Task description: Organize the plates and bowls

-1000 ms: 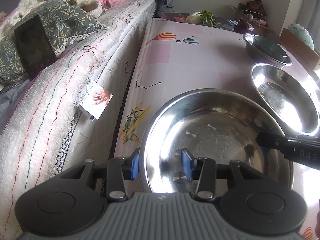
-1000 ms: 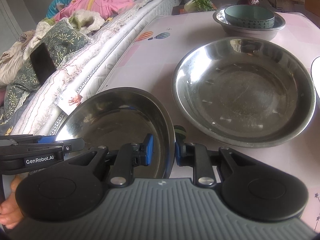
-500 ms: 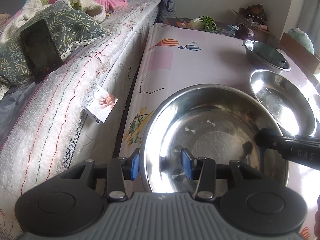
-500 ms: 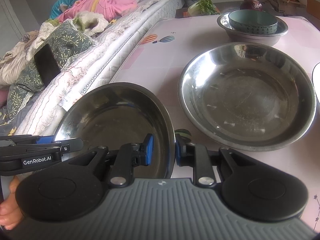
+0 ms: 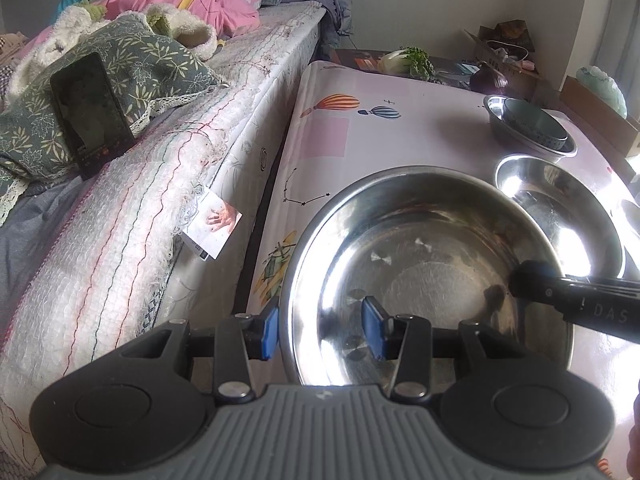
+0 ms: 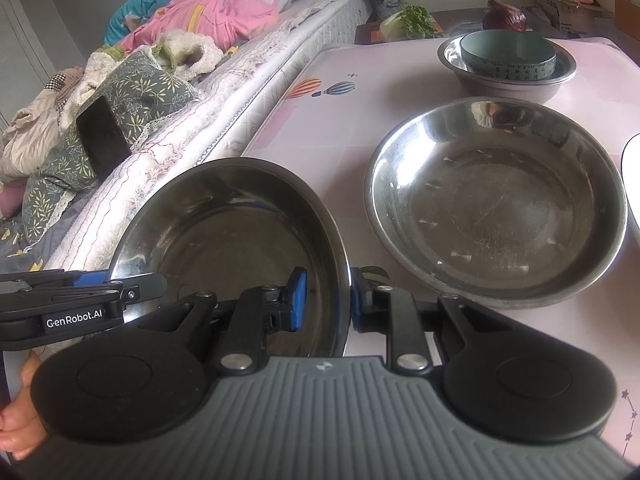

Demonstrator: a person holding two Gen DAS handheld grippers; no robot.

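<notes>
at the near-left edge of the pink table [image 6: 332,128], beside the mattress [image 5: 168,184], both grippers sit on one steel basin [image 5: 424,256]. left gripper [image 5: 320,330] straddles its near-left rim: one blue pad outside, one inside, jaws look closed down on the rim wall but i can't confirm firm contact. right gripper [image 6: 326,300] does the same on the right rim, jaws pinching the thin wall between the pads. basin looks tilted, possibly lifted; can't tell if the base touches the table.

second steel basin [image 6: 496,216] lies flat just to the right, empty. further back a smaller steel bowl [image 6: 508,76] holds a teal ceramic bowl [image 6: 508,56]. white dish edge [image 6: 632,188] at far right, mostly cut off.

likely step: nest the held basin into the second one.

how to do it well:
- keep both pinches tight, thin polished rim will slip
- move both hands together, keep rim level so it doesn't twist out
- clear the other basin's rim before lowering, centre it, then lower straight
- release only once seated; steel on steel slides

risk: left side is right at the table edge, a drop goes into the gap by the mattress.
</notes>
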